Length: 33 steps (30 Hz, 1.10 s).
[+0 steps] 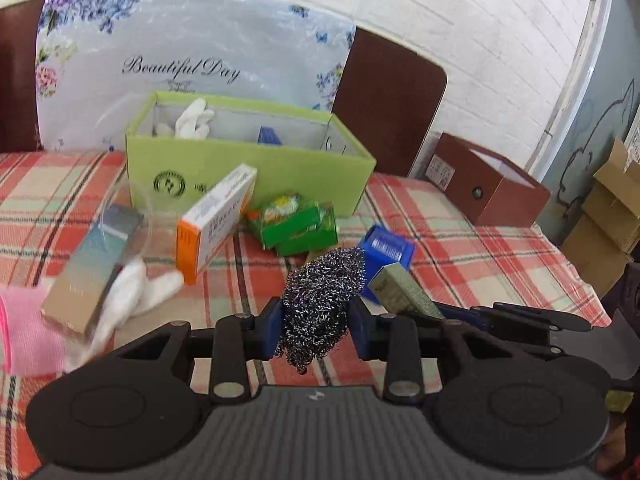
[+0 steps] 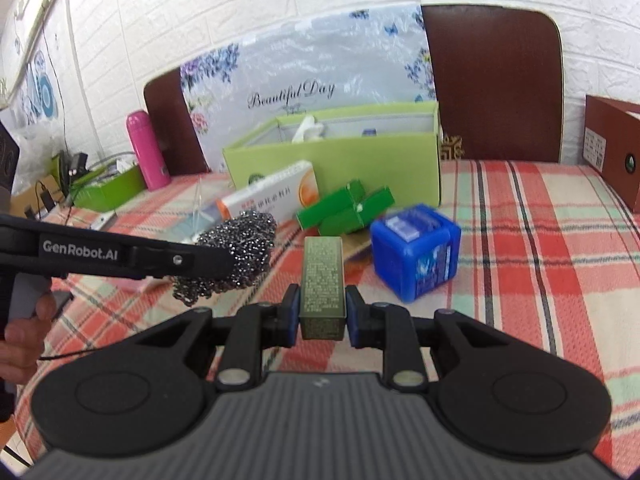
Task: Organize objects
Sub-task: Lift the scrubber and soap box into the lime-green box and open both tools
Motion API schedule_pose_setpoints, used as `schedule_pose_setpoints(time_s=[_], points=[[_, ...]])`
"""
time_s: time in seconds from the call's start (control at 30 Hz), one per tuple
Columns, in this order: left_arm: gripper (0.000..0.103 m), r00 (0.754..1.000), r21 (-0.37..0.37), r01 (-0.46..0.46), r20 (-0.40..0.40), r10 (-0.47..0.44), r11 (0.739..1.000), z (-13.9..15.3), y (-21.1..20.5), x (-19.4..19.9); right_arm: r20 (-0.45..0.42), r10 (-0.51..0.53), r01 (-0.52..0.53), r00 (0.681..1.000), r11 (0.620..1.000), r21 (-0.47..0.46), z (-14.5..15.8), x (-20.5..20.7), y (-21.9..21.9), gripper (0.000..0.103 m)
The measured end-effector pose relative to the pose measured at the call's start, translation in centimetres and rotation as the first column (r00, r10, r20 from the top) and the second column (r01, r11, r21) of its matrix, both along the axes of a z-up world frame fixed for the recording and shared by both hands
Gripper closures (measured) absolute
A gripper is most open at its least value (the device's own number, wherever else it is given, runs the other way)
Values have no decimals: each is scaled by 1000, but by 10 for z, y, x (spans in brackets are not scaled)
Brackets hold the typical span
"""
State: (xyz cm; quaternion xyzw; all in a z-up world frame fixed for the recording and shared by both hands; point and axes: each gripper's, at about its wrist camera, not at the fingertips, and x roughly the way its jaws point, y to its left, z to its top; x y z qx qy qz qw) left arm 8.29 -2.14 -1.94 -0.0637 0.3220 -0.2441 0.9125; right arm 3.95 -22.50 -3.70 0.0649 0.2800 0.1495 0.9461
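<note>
My left gripper (image 1: 316,326) is shut on a steel wool scourer (image 1: 322,300), held just above the plaid cloth; the same scourer (image 2: 236,254) shows at the left of the right wrist view. My right gripper (image 2: 322,312) is shut on a small olive-green box (image 2: 323,284), also visible as the olive-green box (image 1: 402,290) in the left wrist view. Ahead stands an open light-green cardboard box (image 1: 248,172) with a white glove and a blue item inside. On the cloth lie an orange-and-white medicine box (image 1: 218,220), green packets (image 1: 298,228) and a blue cube container (image 2: 416,250).
A teal-and-tan box (image 1: 92,272), a white glove (image 1: 136,292) and a pink cloth (image 1: 28,328) lie at the left. A brown box (image 1: 484,184) stands at the right edge of the table. A pink bottle (image 2: 146,150) and chair backs (image 2: 494,84) stand behind.
</note>
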Motion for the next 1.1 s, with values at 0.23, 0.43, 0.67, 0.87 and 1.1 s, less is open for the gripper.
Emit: schedule_pose_setpoints(time_s=[0.23,0.43,0.67,0.87,1.1], points=[[66,999,-39,-14,47,16,999,28,-5,20,85,1,0,996,1000,-4,28,28,-6,81],[66,996,-43,-35,84,39,998,49,-12,47,143,-19,25,990,999,-45,45,66,-14,81],[66,990,-74,-114,72,119,991,67,-17,99,154,-25,32,988,999,-43,54,119,-25,81],[66,978,-136,-208,-45,204,969,64,-19,155,140,-25,37,990,996,-84,49,166,-23,81],[66,956,-112,-277,-131,263,954,46,-27,212,108,-15,31,994,989,-143,33,220,-17,81]])
